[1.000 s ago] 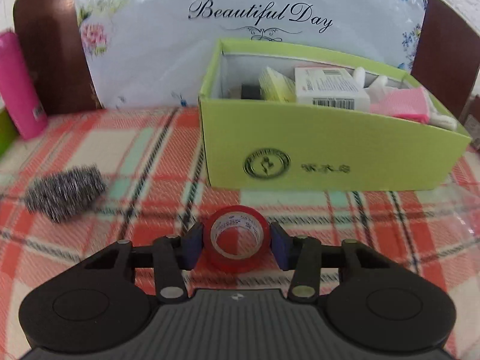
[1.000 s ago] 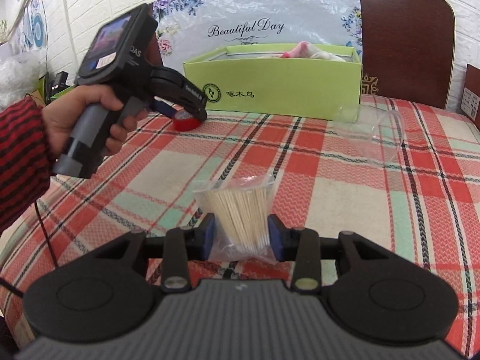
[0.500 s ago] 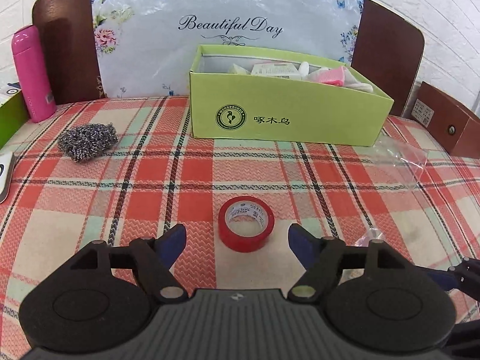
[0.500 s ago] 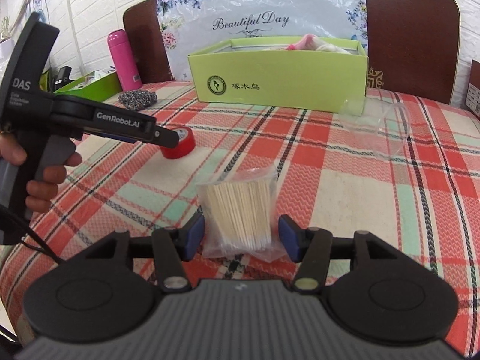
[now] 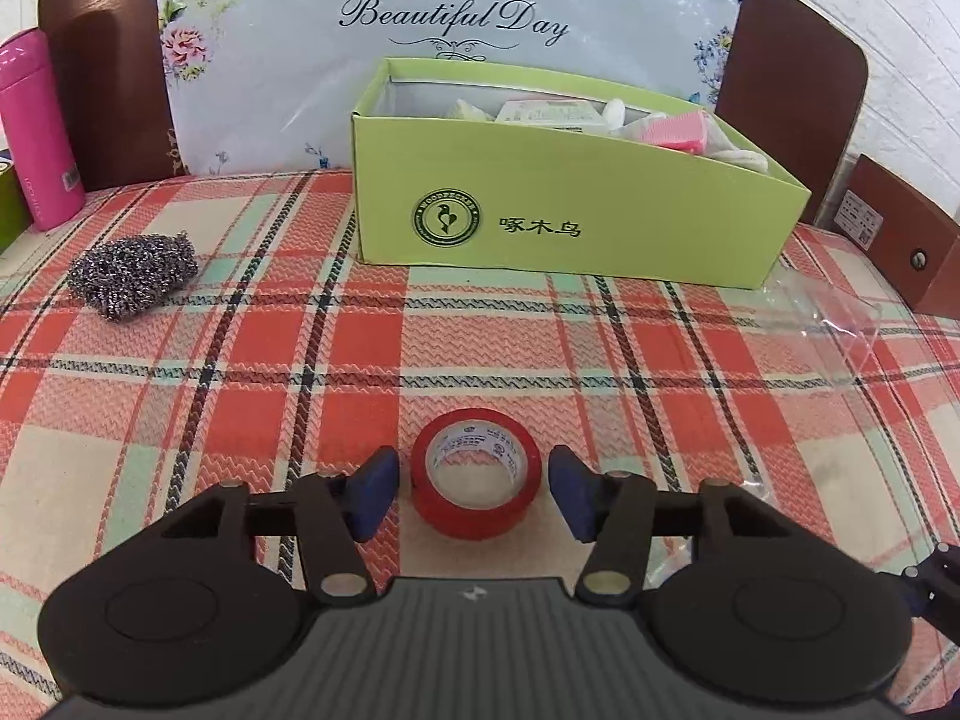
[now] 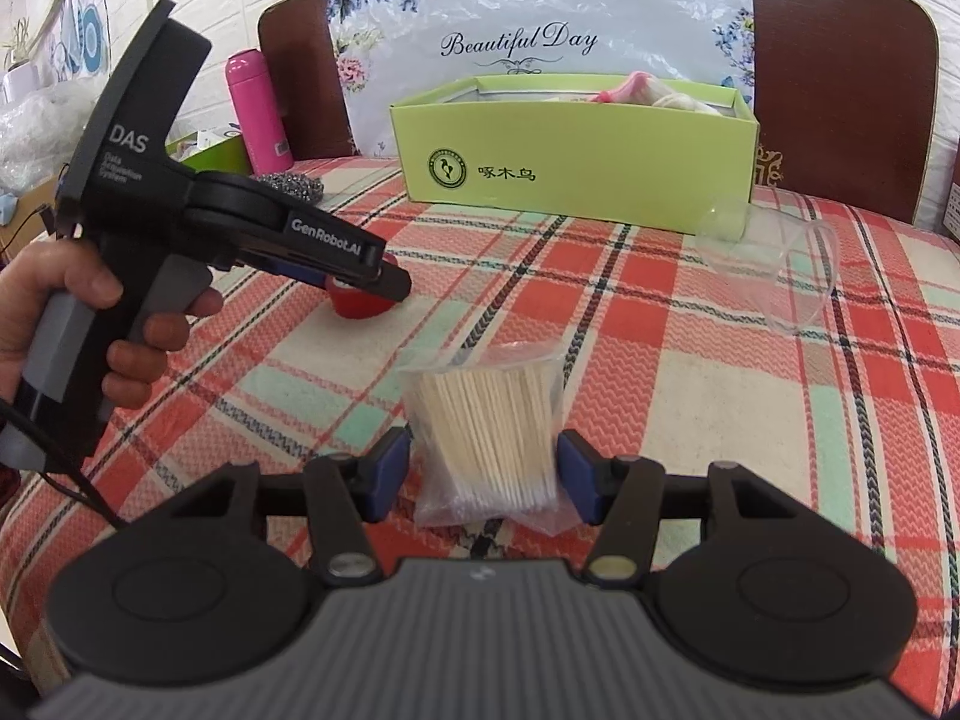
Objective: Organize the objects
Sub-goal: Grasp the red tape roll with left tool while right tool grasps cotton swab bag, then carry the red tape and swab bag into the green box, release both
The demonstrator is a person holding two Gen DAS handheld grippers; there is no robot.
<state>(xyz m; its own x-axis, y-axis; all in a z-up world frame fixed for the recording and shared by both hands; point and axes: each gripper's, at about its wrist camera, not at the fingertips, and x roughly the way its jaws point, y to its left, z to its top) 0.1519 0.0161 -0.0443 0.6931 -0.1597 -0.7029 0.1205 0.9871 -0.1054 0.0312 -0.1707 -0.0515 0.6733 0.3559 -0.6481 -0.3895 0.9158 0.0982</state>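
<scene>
A red tape roll (image 5: pixel 474 474) lies flat on the plaid tablecloth. My left gripper (image 5: pixel 474 495) is open, its blue pads (image 5: pixel 375 489) on either side of the roll with small gaps. In the right wrist view the left gripper (image 6: pixel 384 282) hides part of the roll (image 6: pixel 360 303). A clear bag of cotton swabs (image 6: pixel 489 432) lies on the cloth between the open fingers of my right gripper (image 6: pixel 483 480), not squeezed. A green box (image 5: pixel 570 204) with several items inside stands at the back; it also shows in the right wrist view (image 6: pixel 570 162).
A steel wool scrubber (image 5: pixel 132 273) lies at the left. A pink bottle (image 5: pixel 36 132) stands at far left. A clear plastic cup (image 6: pixel 774 258) lies on its side right of the box. A brown box (image 5: pixel 900 240) sits at the right edge.
My left gripper opened wide and let go of the tape roll, then moved closer and narrowed around it again. My right gripper opened slightly around the swab bag.
</scene>
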